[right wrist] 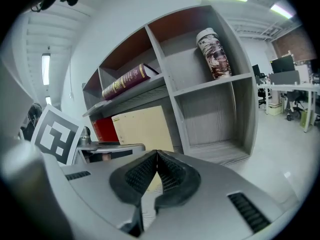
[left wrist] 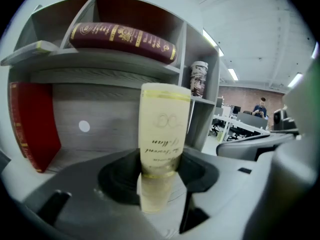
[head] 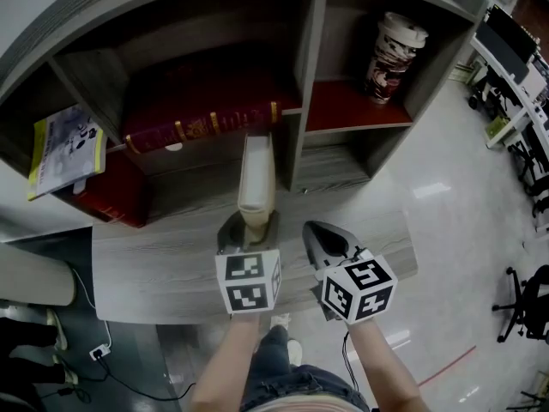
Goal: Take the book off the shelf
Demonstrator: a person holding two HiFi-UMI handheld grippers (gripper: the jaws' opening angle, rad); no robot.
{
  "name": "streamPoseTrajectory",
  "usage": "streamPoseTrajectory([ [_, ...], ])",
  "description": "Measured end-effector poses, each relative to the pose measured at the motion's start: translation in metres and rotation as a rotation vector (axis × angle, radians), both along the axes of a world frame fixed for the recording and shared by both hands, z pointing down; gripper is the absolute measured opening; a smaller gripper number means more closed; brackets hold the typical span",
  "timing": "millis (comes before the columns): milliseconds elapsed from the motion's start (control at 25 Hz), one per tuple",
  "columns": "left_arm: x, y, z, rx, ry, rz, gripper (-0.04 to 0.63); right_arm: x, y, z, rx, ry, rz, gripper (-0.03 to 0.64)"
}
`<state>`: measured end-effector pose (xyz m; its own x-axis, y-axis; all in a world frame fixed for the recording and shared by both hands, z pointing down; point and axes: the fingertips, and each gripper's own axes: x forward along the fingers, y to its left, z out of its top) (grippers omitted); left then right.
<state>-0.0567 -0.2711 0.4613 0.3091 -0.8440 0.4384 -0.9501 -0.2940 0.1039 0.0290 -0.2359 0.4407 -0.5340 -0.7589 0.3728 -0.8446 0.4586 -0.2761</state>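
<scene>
The fingers of our left gripper (left wrist: 160, 173) are clamped on the spine end of the cream book (left wrist: 164, 126), one finger on each cover, and the book stands on edge between them, its spine lettering facing the camera. From the head view the left gripper (head: 256, 223) holds the cream book (head: 256, 172) pointing away from us toward the lower left compartment of the shelf (head: 310, 84). We cannot tell whether its far end is inside that compartment.

The fingers of our right gripper (right wrist: 156, 176) are pressed together at the tips with nothing between them. The right gripper (head: 330, 244) hangs just beside the left one.

Further out, a maroon book (head: 202, 125) lies flat on the board above, a red book (left wrist: 31, 126) stands at the left of the lower compartment, and a printed cup (head: 393, 57) stands in the upper right compartment.
</scene>
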Motion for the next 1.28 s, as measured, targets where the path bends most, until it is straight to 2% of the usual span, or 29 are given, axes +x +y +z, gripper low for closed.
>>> streamPoseTrajectory([
  [920,-0.003,0.092,-0.040,0.080,-0.001,-0.019,0.216,-0.006,0.085,-0.028,0.078,-0.015,-0.041,0.009],
  [1280,-0.018,0.124,-0.051,0.083,0.097,-0.066,0.216,-0.010,0.108,-0.037,0.110,-0.035,-0.054,0.009],
])
